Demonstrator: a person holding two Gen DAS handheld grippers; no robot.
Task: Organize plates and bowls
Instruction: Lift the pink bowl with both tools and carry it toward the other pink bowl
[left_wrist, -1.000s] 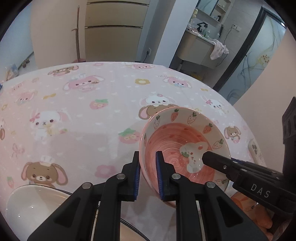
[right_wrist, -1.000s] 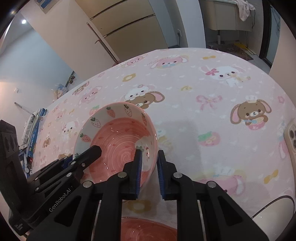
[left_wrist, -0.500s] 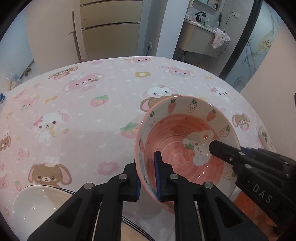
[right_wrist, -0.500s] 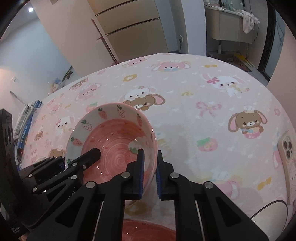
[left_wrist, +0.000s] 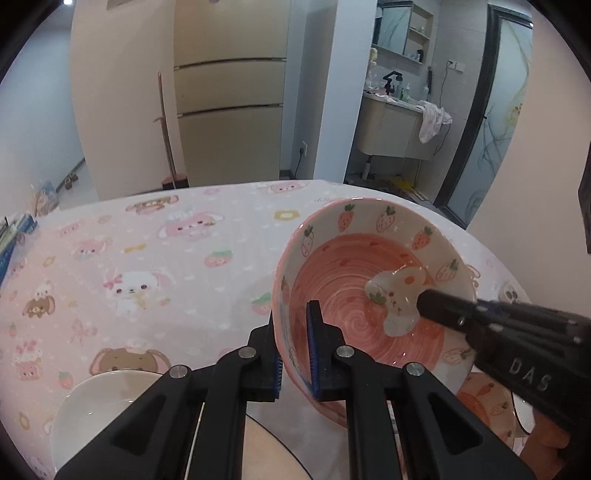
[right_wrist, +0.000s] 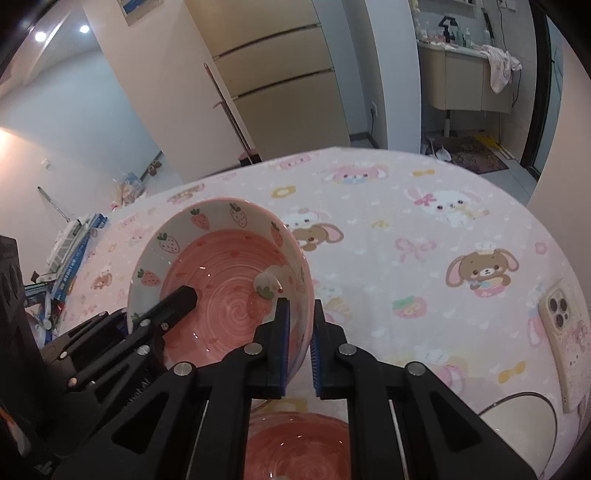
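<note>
Above the tablecloth (left_wrist: 155, 266), L gripper (left_wrist: 295, 350) & R gripper (right_wrist: 298, 347) are clamping opposite rims of strawberry bowl (left_wrist: 369, 295).

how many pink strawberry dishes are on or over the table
2. One strawberry bowl is held between both hand-held grippers; another pink dish lies on the table at the right wrist view's bottom edge. More may be hidden.

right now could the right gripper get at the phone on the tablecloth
Probably not yet: the right gripper is shut on the strawberry bowl, as is the left gripper. The phone itself lies uncovered to its right.
</note>
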